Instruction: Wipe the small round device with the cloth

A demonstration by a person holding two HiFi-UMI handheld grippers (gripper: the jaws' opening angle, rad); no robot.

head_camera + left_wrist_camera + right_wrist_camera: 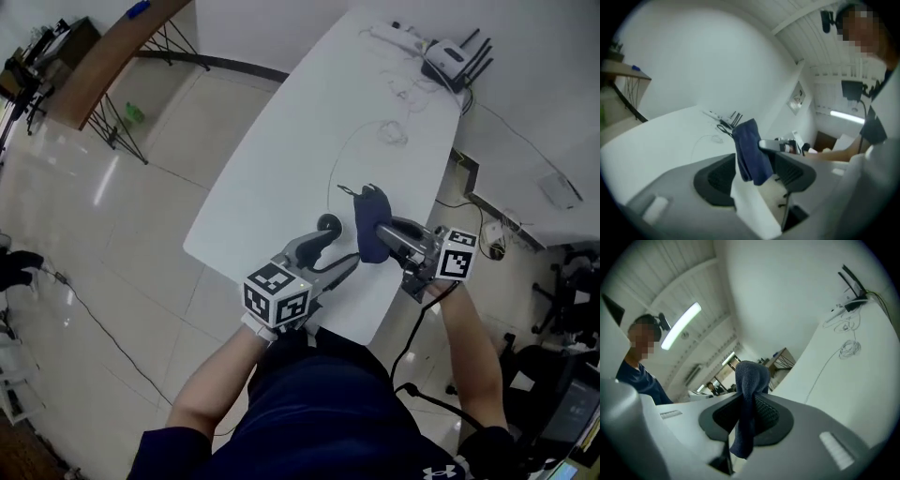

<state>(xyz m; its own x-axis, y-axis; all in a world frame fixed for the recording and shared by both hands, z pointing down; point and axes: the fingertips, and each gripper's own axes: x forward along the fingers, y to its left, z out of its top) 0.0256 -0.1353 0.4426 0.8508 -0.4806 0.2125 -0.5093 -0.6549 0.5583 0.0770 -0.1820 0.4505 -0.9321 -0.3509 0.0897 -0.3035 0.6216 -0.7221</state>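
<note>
A dark blue cloth point(368, 214) hangs bunched from my right gripper point(378, 231), which is shut on it over the table's near edge. In the right gripper view the cloth point(749, 390) runs up between both pads of that gripper point(747, 417). The small round device point(328, 223), a dark ring, lies on the white table point(309, 131) at the tip of my left gripper's far finger. My left gripper point(339, 247) stands open beside the cloth. In the left gripper view its jaws point(754, 180) hold nothing; the cloth point(751, 152) hangs just ahead, and the device is hidden.
A white router with black antennas point(452, 61) and a power strip point(398, 36) sit at the table's far end. A coiled white cable point(394, 132) and a thin wire lie mid-table. Tiled floor drops off left of the table; a wooden desk point(103, 66) stands far left.
</note>
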